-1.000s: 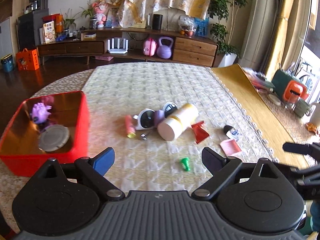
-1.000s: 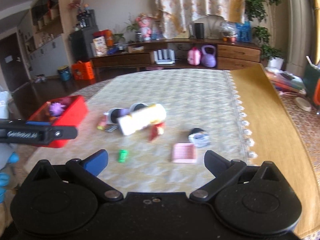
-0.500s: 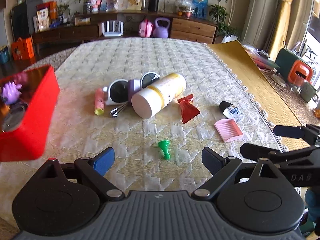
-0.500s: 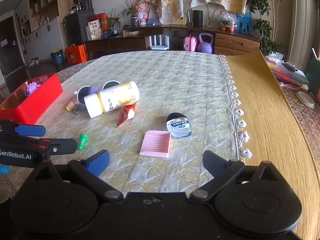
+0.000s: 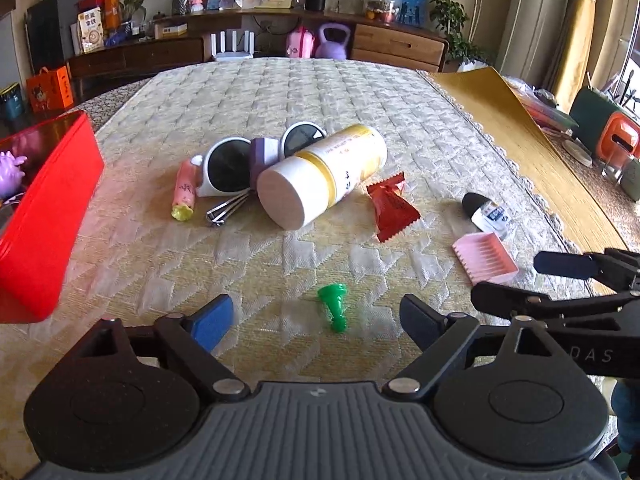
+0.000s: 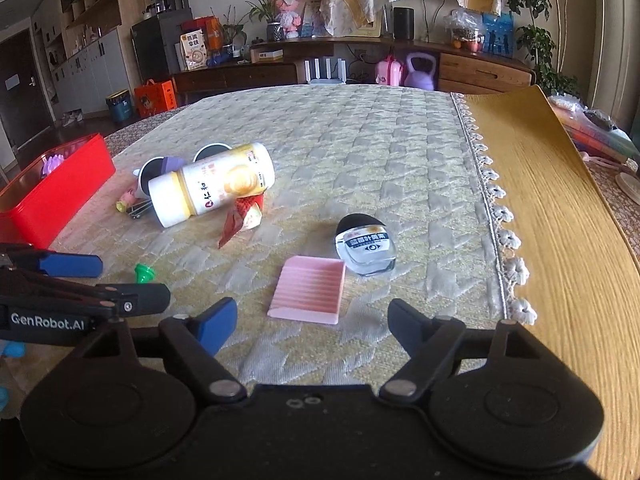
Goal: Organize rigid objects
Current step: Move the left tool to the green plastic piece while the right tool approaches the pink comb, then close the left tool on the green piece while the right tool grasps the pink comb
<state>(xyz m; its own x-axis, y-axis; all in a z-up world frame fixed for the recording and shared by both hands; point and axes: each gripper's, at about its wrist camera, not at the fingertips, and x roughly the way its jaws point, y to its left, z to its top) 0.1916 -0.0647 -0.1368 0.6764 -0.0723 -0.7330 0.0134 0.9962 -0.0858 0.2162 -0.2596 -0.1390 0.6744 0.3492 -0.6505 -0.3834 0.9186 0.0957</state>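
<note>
A small green plastic piece (image 5: 334, 312) lies on the quilted cloth between the fingers of my left gripper (image 5: 316, 320), whose jaws are closing without touching it. My right gripper (image 6: 312, 320) hangs just behind a pink ridged piece (image 6: 308, 290); its jaws are closing too, with nothing between the pads. A small black-capped bottle (image 6: 366, 246) lies beside the pink piece. Further off are a white and yellow bottle (image 5: 324, 176) on its side, white sunglasses (image 5: 228, 164), a red packet (image 5: 390, 206), a pink tube (image 5: 184, 190) and a metal clipper (image 5: 226, 210).
A red box (image 5: 48, 216) with a purple toy (image 5: 8, 174) in it stands at the left. The cloth's fringed edge (image 6: 500, 216) gives way to bare wood on the right. A sideboard with clutter stands behind the table.
Both grippers have come down and forward toward the table, so the objects look larger and nearer. The right gripper's fingers stand closer together than before.
</note>
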